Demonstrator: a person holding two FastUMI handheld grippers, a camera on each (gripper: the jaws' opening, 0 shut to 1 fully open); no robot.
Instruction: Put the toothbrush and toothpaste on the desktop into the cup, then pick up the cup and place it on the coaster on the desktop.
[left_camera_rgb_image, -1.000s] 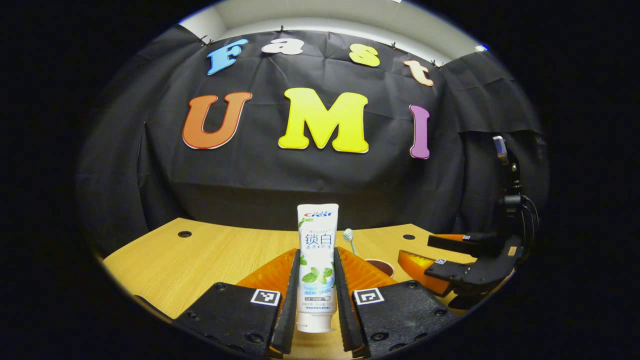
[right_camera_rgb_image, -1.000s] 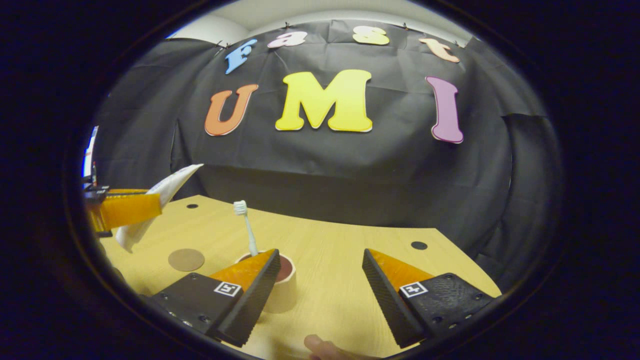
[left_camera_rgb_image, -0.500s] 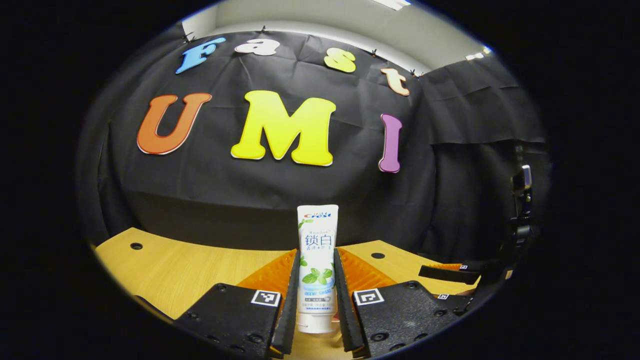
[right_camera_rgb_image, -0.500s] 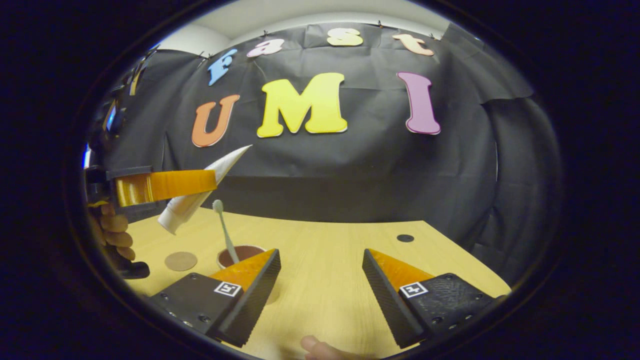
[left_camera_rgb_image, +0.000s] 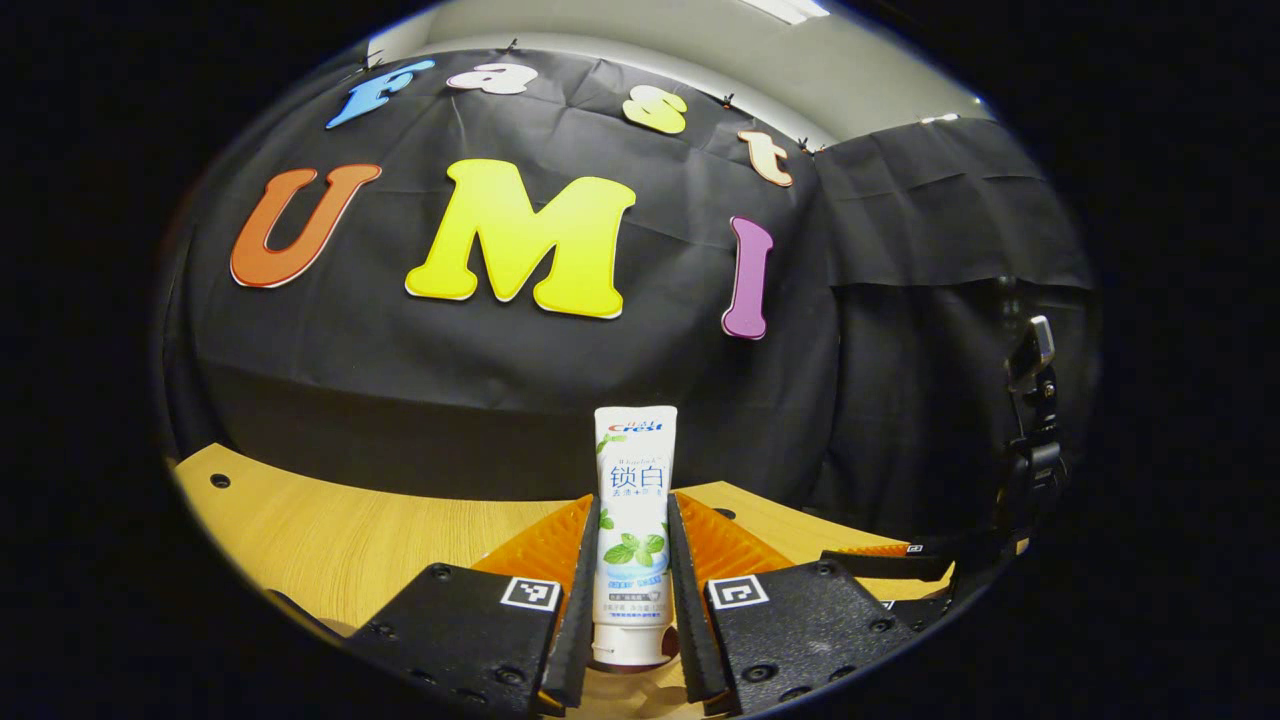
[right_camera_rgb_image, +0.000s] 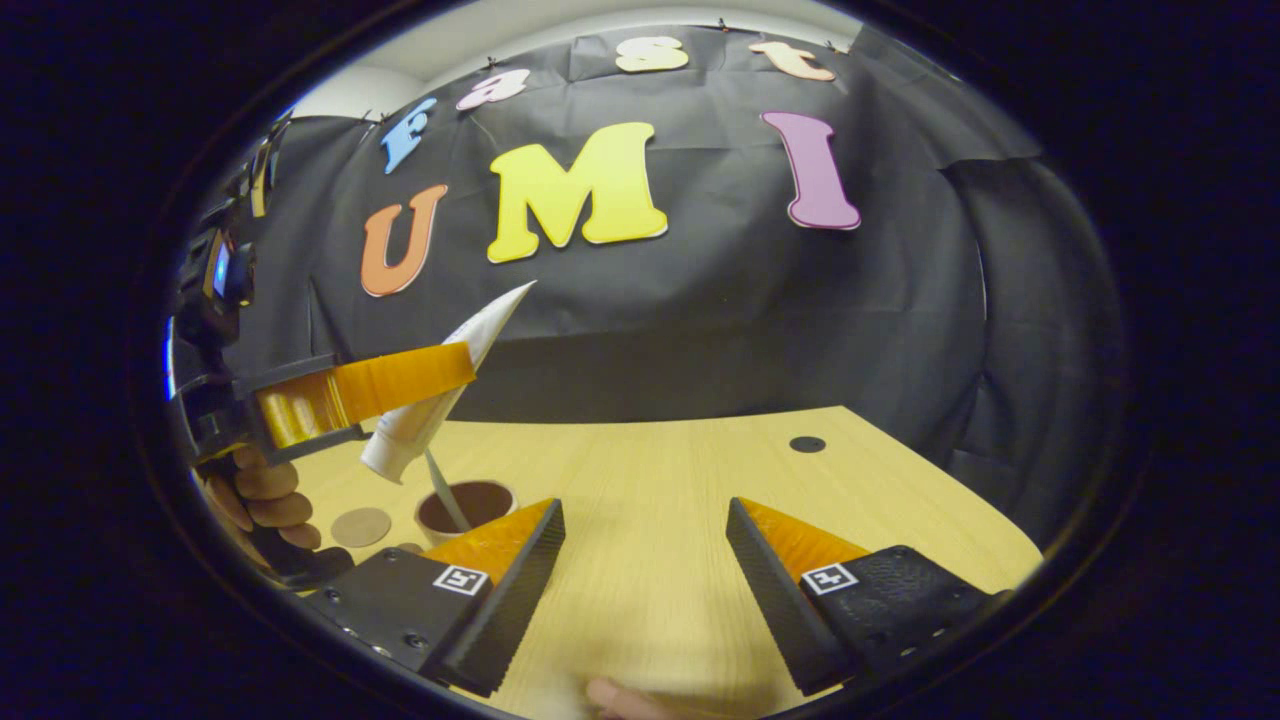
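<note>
White plastic, the toothpaste tube stands clamped between the two fingers of the left gripper, cap end toward the camera and flat crimped end pointing away, raised above the desk. In the right gripper view the same tube hangs tilted in the left gripper, cap down and just above the cup, with a hand wrapped on the gripper's handle below. The cup stands on the desk with the toothbrush leaning inside it; the brush's upper part is hidden behind the tube's cap. Just left of the cup lies the round brown coaster, flat on the wood and apart from the cup. The right gripper hovers over the desk with its fingers spread wide and nothing between them, the left finger overlapping the cup's near rim in the picture. At the right edge of the left gripper view, part of the right gripper shows low over the desk.
</note>
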